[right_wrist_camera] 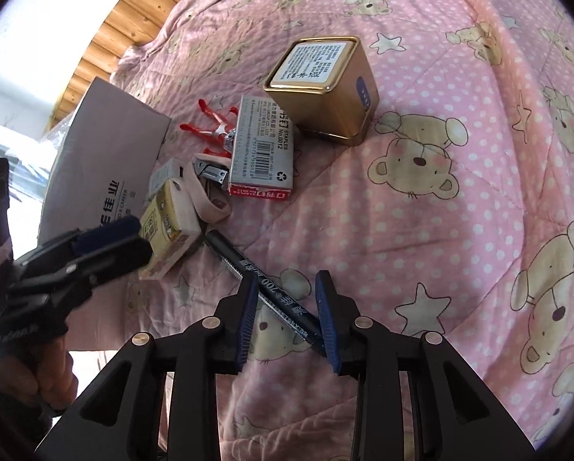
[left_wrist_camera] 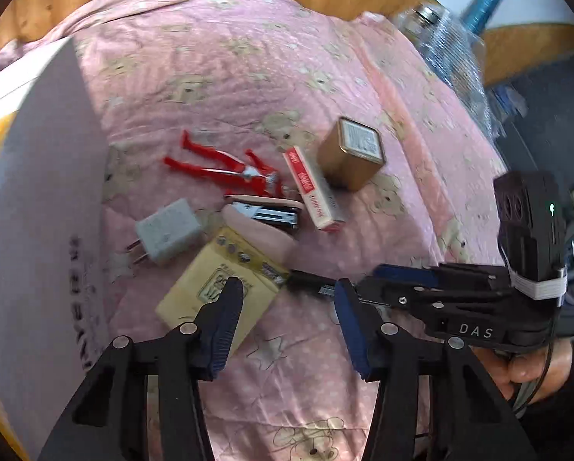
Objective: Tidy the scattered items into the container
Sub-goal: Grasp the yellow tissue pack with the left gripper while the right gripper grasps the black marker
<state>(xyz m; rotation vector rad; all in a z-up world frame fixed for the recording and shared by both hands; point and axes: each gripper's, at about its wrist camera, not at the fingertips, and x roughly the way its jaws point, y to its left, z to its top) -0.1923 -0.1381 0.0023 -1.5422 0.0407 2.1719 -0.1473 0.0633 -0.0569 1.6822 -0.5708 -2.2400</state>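
We hold both grippers over a bed covered by a pink quilt (right_wrist_camera: 460,153) printed with bears and stars, and we take the gold tin (right_wrist_camera: 325,88) as our landmark. The tin stands on the quilt with its labelled face up. Just beside it, toward the cardboard box (right_wrist_camera: 95,161), lies the staples box (right_wrist_camera: 262,146), and behind that the red toy figure (left_wrist_camera: 225,169) lies flat. Farther from the tin, the pink stapler (left_wrist_camera: 264,219) rests against the staples box, with the white plug adapter (left_wrist_camera: 168,230) beyond it and the yellow packet (left_wrist_camera: 214,288) nearer us. The cardboard box stands well apart from the tin, at the far edge of the cluster.

Our right gripper (right_wrist_camera: 287,315) has its fingers apart, straddling the black marker pen (right_wrist_camera: 271,288); the pen lies on the quilt between them, well apart from the tin, and one end reaches a finger pad, though we cannot tell whether it presses. Our left gripper (left_wrist_camera: 287,322) is spread wide and empty, hovering over the yellow packet.
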